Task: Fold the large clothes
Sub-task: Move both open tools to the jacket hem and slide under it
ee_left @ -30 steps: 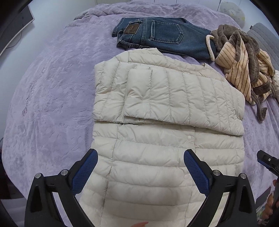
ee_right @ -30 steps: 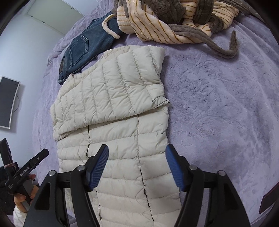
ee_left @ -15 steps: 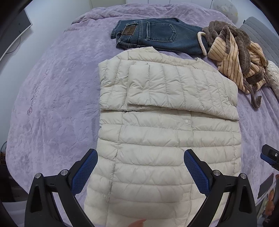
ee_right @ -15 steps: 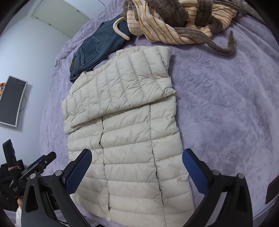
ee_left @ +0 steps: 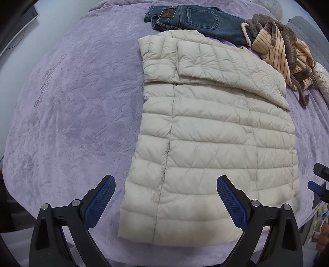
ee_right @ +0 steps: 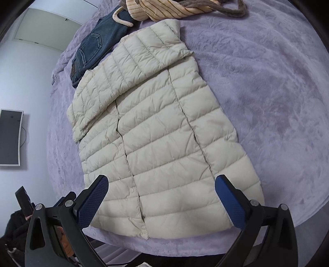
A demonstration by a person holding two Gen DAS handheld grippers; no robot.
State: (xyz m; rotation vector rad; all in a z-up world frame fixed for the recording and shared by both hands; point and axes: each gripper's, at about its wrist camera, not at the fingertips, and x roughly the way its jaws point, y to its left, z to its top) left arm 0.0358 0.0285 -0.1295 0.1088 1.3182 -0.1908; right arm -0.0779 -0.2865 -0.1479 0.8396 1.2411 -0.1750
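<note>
On the bed with the lilac embossed plush cover: one cream quilted down jacket, lying flat at the middle of the cover, hem toward the cameras, both sleeves folded across the chest in a band near the collar. Snap buttons show down the front placket.

Left claw: spread wide, blue textured pads far apart, gripping nothing. It hangs above the jacket's hem; one pad sits over the bare cover just left of the jacket, the other over the jacket's lower right part. Whether either pad touches the fabric cannot be told.

Right claw: released to the same wide spread, empty, its pads bracketing the jacket's hem on either side of the placket.

Beyond the jacket's collar: one pair of dark blue denim jeans, folded, back pocket up, with a brown leather waistband patch; its lettering is too small to read.

Right of the jeans, beside the jacket's far shoulder: one heap of peach-and-brown striped fleece garment with grey-brown trim, crumpled.

Left of the bed, on the wall: one dark flat screen.
</note>
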